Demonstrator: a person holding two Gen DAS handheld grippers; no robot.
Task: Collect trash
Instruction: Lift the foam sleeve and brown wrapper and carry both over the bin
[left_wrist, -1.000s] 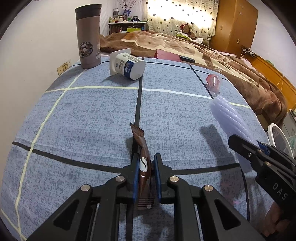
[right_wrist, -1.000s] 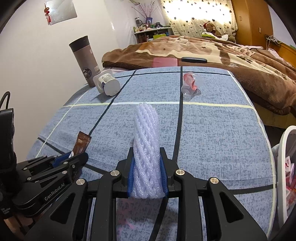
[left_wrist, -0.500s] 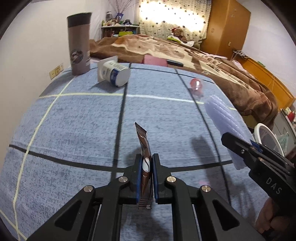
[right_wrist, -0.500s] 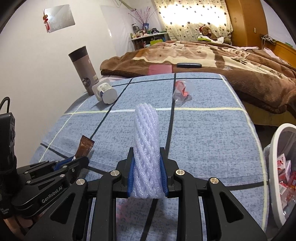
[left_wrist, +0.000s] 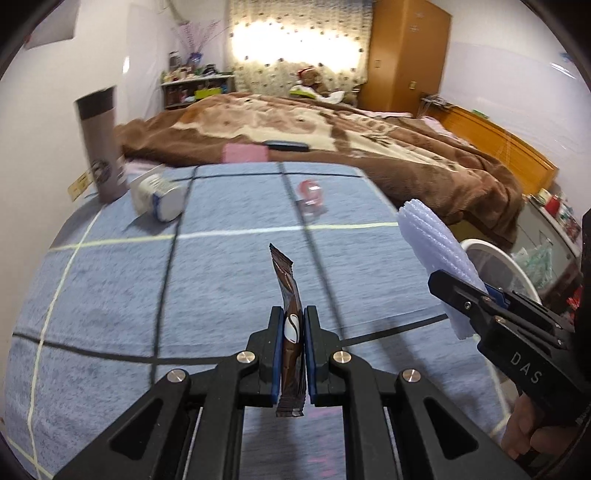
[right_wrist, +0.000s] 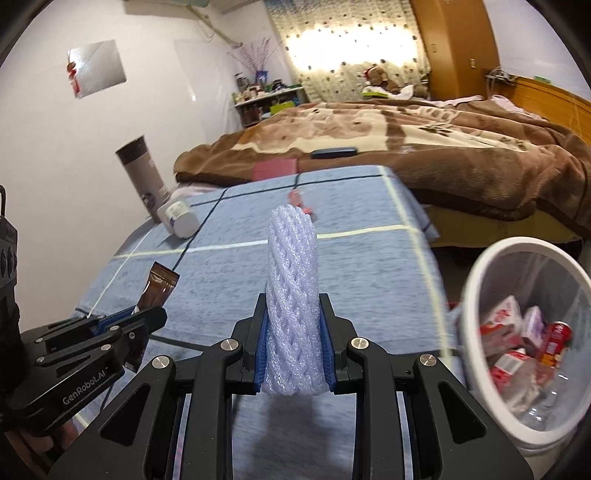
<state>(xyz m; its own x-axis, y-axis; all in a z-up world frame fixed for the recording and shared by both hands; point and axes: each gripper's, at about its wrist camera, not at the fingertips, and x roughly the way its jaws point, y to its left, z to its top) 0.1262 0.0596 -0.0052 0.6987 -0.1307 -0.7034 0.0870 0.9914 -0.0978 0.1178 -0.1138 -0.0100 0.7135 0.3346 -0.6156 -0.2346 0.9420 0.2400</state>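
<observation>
**Mia:** Holding things, both of them! The left tongs (left_wrist: 293, 332) are squeezing a thin brown snack wrapper (left_wrist: 287, 295) between their blue pads. The wrapper is standing up on its edge and poking out past the tips.

**Ben:** And the right tongs (right_wrist: 293, 332) are pinching a pale purple foam net sleeve (right_wrist: 293, 291). It is sticking up tall between the two fingers.

**Mia:** Both tongs are hanging over the worktop with the blue checked cloth (left_wrist: 110, 280). The left ones are sitting to the left of the right ones, close by.

**Ben:** A round white trash bin (right_wrist: 476, 280) is waiting on the right, lower than the cloth's edge. Red and white boxes, a red can and clear plastic are lying inside it. The foam sleeve is near the bin but not over it.

**Mia:** More trash is lying far back on the cloth. A white yogurt cup with a blue label (left_wrist: 159, 195) is resting on its side. A small clear wrapper with red on it (left_wrist: 311, 195) is lying to the right of it, well apart.

**Ben:** A tall grey travel mug with a dark lid (left_wrist: 101, 142) is standing upright just beside the yogurt cup, by the wall.

**Mia:** Behind the worktop a brown blanket (right_wrist: 424, 147) is covering a bed.
</observation>
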